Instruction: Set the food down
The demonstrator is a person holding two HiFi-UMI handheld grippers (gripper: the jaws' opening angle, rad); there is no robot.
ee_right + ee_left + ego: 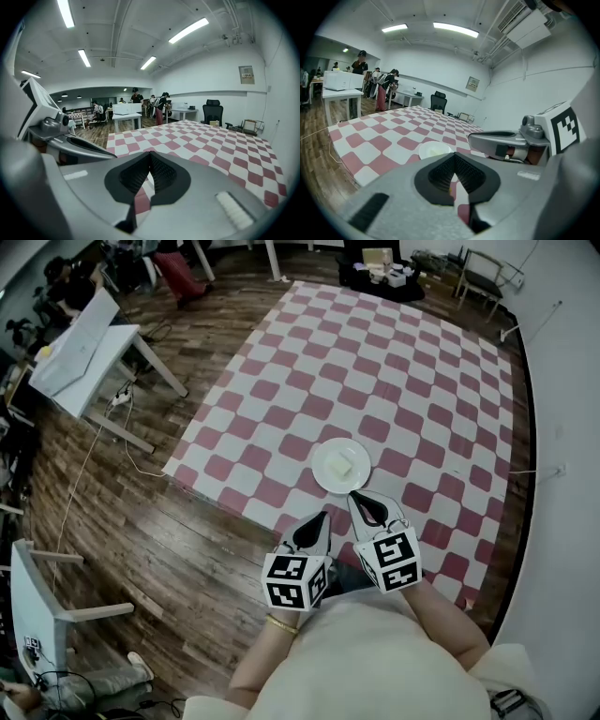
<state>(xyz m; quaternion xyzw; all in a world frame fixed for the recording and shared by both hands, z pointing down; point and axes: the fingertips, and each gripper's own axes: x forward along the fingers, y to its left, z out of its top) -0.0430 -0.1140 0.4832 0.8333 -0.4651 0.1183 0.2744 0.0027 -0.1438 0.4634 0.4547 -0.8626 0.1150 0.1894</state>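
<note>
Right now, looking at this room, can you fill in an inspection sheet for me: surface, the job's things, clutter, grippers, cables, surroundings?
Surface: red-and-white checked mat spread on a wooden floor.
Job's things: white plate on the mat, pale block of food lying on it.
Clutter: boxes at the mat's far edge.
Grippers: left gripper and right gripper near the plate, fingers together, holding nothing.
Cables: white cord trailing across the floor beside the table.
Surroundings: white table, chair, people in the distance.

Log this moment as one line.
left gripper: shut, empty | right gripper: shut, empty | food: on plate | plate: on checkered mat
</note>
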